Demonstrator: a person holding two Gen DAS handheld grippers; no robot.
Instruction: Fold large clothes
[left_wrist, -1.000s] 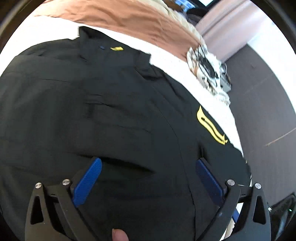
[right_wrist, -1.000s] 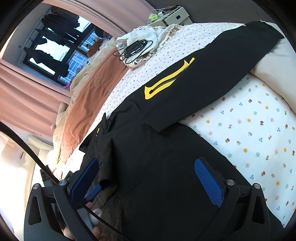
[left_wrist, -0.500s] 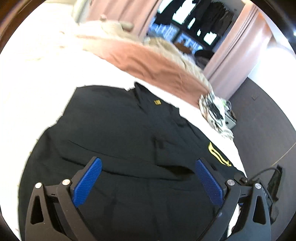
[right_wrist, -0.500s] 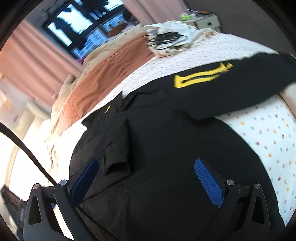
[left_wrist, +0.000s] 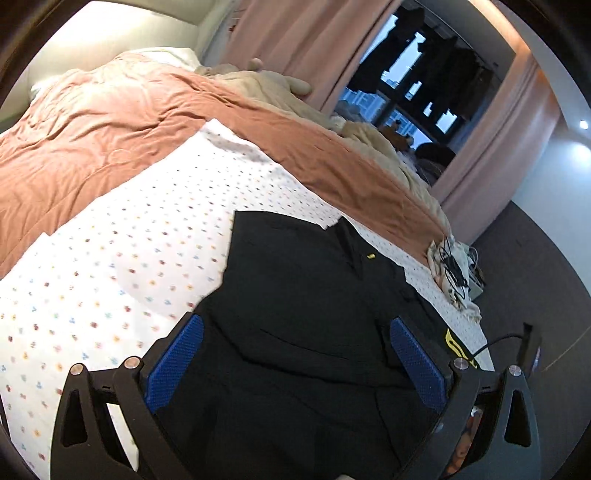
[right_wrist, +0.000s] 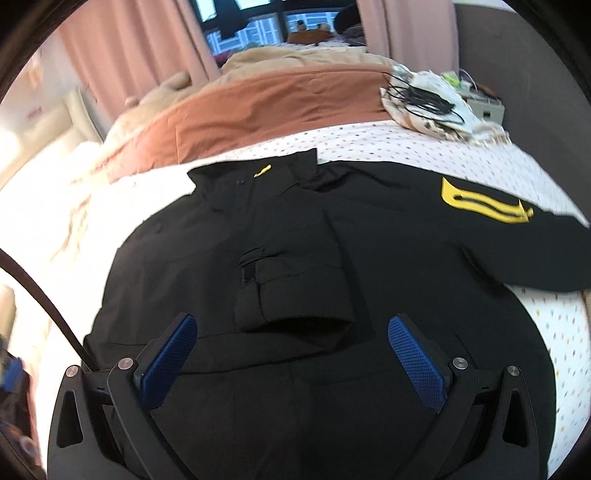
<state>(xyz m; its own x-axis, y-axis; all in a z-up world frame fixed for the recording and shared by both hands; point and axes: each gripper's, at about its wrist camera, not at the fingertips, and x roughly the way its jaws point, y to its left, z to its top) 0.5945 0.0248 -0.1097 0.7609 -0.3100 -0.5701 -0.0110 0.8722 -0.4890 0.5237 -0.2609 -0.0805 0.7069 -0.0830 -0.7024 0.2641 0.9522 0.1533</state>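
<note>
A black jacket (left_wrist: 295, 314) lies on the dotted sheet (left_wrist: 129, 258) at lower centre; the left gripper (left_wrist: 295, 328) hangs above it, fingers spread wide.

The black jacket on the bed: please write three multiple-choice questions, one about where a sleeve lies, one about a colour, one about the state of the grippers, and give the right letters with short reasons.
1. Where does one sleeve of the black jacket lie?
A. folded across the jacket's body
B. hanging off the bed
C. under the blanket

2. What colour is the emblem on the other sleeve?
A. white
B. yellow
C. red

3. How are the left gripper and the right gripper?
A. both shut on cloth
B. one open, one shut
C. both open, holding nothing

Answers:
1 A: the cuff rests on the jacket's front.
2 B: the stripes are bright yellow.
3 C: the blue pads stand wide apart in both views.
</note>
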